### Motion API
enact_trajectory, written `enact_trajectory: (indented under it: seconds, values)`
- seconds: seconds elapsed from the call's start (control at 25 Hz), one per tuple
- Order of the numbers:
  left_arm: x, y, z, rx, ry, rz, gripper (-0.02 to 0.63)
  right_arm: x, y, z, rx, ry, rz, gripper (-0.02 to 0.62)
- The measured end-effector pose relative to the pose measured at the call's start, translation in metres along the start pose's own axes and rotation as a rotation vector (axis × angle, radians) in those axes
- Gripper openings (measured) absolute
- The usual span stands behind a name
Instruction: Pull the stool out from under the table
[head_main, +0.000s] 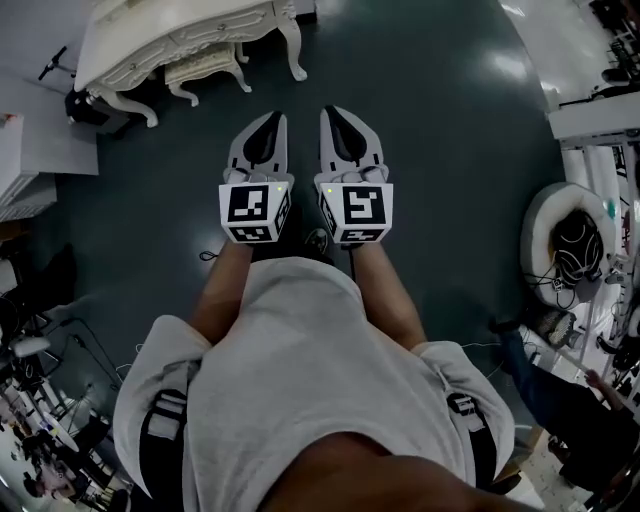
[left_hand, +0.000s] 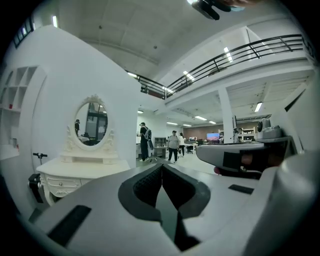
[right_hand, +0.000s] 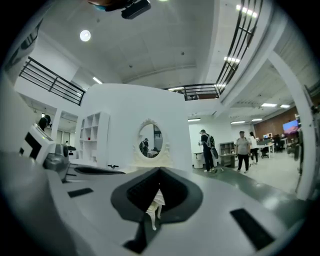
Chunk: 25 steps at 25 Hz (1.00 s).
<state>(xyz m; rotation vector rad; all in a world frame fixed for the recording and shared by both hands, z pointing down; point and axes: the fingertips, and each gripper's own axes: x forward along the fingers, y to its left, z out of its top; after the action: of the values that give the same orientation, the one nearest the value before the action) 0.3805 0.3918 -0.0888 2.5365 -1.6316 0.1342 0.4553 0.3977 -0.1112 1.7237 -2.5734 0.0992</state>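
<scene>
A cream stool (head_main: 205, 66) stands tucked partly under the white ornate dressing table (head_main: 150, 35) at the top left of the head view. Both grippers hover side by side over the dark floor, well short of it and to its right. My left gripper (head_main: 274, 119) is shut with nothing held. My right gripper (head_main: 334, 112) is shut and empty too. In the left gripper view the shut jaws (left_hand: 161, 166) sit right of the table (left_hand: 75, 172) and its oval mirror (left_hand: 93, 124). In the right gripper view the gripper (right_hand: 160, 171) aims at the mirror (right_hand: 150, 140); a white carved leg (right_hand: 154, 205) shows through the jaw gap.
Several people (left_hand: 174, 146) stand far off across the hall. White wall shelves (right_hand: 92, 137) stand left of the mirror. A round white seat with cables (head_main: 566, 246) and cluttered gear lie at the right; a black scooter-like object (head_main: 80, 105) sits beside the table's left end.
</scene>
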Motion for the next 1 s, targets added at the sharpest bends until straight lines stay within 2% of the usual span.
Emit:
enact_trajectory:
  seconds: [0.24,0.72,0.88,1.0]
  values:
    - [0.039,0.042,-0.002,-0.042,-0.001,0.033,0.006,0.056,0.003,-0.005,-0.051,0.044,0.037,0.014]
    - [0.123,0.181,-0.005,-0.132,0.040,0.075,0.006,0.214,0.028,-0.001,-0.134,0.129,0.063,0.014]
    - [0.139,0.217,-0.005,-0.162,0.023,0.077,0.006,0.257,0.045,0.000,-0.195,0.151,0.075,0.014]
    - [0.141,0.251,-0.003,-0.185,0.007,0.122,0.006,0.290,0.072,0.003,-0.237,0.152,0.132,0.014]
